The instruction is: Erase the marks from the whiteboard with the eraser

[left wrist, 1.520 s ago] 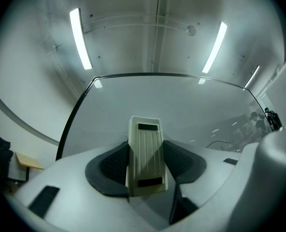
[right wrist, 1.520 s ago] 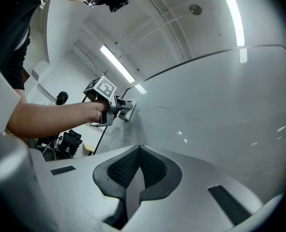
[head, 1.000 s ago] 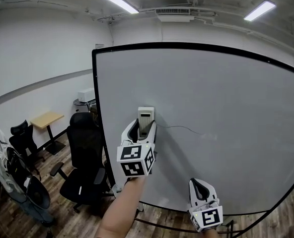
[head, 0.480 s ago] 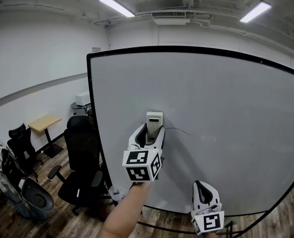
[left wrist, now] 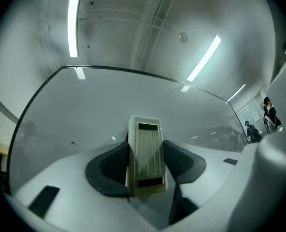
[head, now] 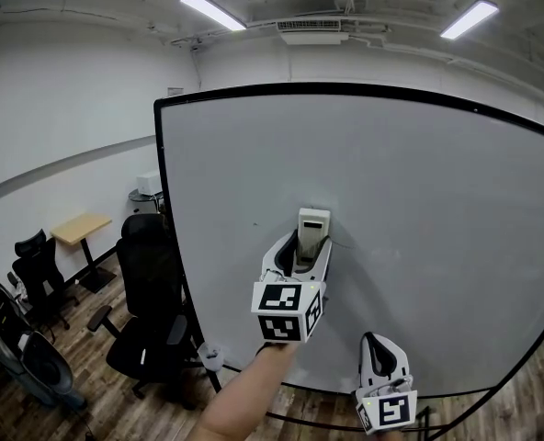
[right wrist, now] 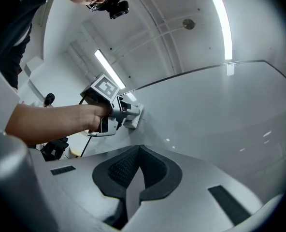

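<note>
Eraser, a cream ribbed plastic block (left wrist: pixel 145 156), sits clamped by its long sides in the left gripper (head: pixel 304 254), against the black-framed whiteboard (head: pixel 437 173) near its middle. It looks light, rigid, probably slippery. The right gripper (head: pixel 375 345) hangs closed and empty near the bottom edge.

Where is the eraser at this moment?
In the head view, the eraser is near the middle of the whiteboard, held against it by the left gripper.

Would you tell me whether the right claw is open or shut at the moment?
Shut: in the right gripper view, the right claw has its jaws meeting at the tips, nothing between them.
</note>
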A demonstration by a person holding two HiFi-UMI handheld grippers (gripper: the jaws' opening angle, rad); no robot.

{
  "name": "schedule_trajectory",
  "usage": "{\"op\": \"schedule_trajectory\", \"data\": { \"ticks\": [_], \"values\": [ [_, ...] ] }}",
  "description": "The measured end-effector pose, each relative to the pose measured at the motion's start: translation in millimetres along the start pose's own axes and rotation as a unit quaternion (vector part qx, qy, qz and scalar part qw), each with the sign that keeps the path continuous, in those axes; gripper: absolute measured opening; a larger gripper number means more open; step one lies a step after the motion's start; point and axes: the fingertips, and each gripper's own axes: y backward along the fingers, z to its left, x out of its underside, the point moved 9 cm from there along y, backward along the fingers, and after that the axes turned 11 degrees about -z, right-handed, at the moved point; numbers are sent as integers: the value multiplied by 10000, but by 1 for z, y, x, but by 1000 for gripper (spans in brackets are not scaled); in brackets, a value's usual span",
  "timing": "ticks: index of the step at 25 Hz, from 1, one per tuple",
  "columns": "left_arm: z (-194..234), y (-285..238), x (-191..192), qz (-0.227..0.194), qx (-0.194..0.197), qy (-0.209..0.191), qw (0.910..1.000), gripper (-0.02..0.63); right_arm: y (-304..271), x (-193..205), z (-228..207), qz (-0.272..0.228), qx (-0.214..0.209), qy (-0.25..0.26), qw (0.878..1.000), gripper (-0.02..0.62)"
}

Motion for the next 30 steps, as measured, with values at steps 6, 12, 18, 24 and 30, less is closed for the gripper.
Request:
{"op": "schedule_trajectory", "data": {
  "ticks": [6,12,18,24,30],
  "values": [
    [-37,-11,6,-20,321,95,9994,244,11,-1,-19,57,229,85,9997,18],
    [-67,-18,8,-71,582,176,9981,244,18,-8,-35,113,483,169,9986,18],
    [-91,-21,10,-53,796,162,9967,244,25,-13,-45,125,631,218,9977,18],
    [-78,-11,2,-262,757,164,9967,245,-1,-34,-50,-93,600,-193,9980,18],
    [-45,10,-29,-590,335,120,9976,245,-30,-67,-55,-318,562,-413,9971,18]
  ]
}}
